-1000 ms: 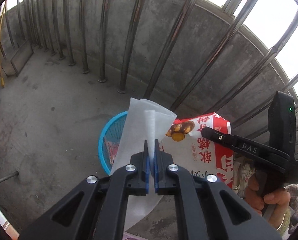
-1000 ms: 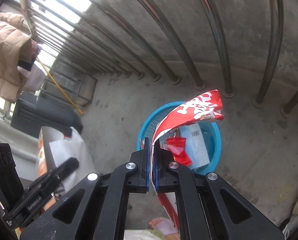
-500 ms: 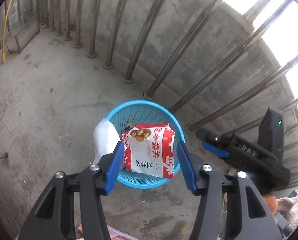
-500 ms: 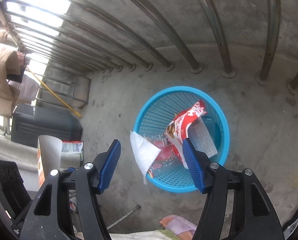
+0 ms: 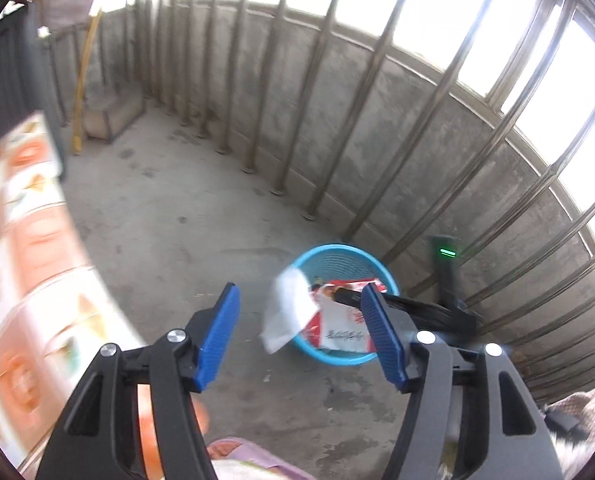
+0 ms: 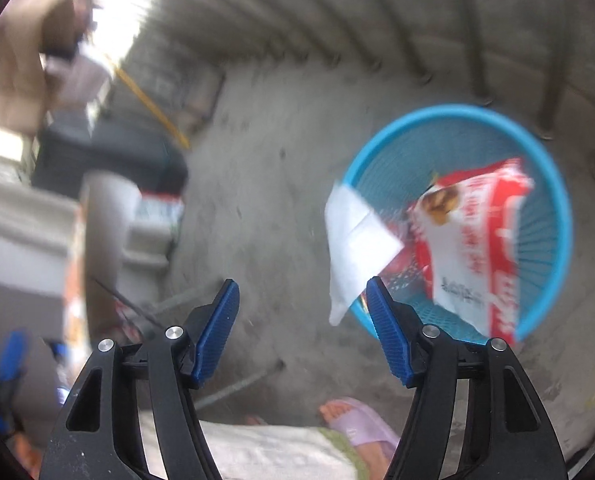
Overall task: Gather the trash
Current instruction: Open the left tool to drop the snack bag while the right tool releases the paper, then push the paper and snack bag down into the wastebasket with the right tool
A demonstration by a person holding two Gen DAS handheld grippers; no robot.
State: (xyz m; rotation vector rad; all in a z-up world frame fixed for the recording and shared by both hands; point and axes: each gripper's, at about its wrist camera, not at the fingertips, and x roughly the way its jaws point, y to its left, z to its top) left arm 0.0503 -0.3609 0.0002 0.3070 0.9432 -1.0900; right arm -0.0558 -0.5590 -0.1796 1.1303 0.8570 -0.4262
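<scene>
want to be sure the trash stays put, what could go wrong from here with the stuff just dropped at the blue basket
1. The white paper drapes over the blue basket rim, much of it outside; it may slide onto the concrete floor.
2. The red and white snack bag stands propped on other trash rather than lying flat, so wind through the open railing could tip it out.
3. The left gripper, jaws opening and empty, and the empty right gripper would need another pick.

Flat daylight pours through the railing bars (image 5: 377, 92), blown out to white above the concrete wall (image 5: 397, 140). Shadows are soft. The fisheye bends bars and darkens corners. The left view smears a printed box (image 5: 29, 280) at near left; the right view is motion-blurred throughout, the blue basket (image 6: 553, 184) streaked
</scene>
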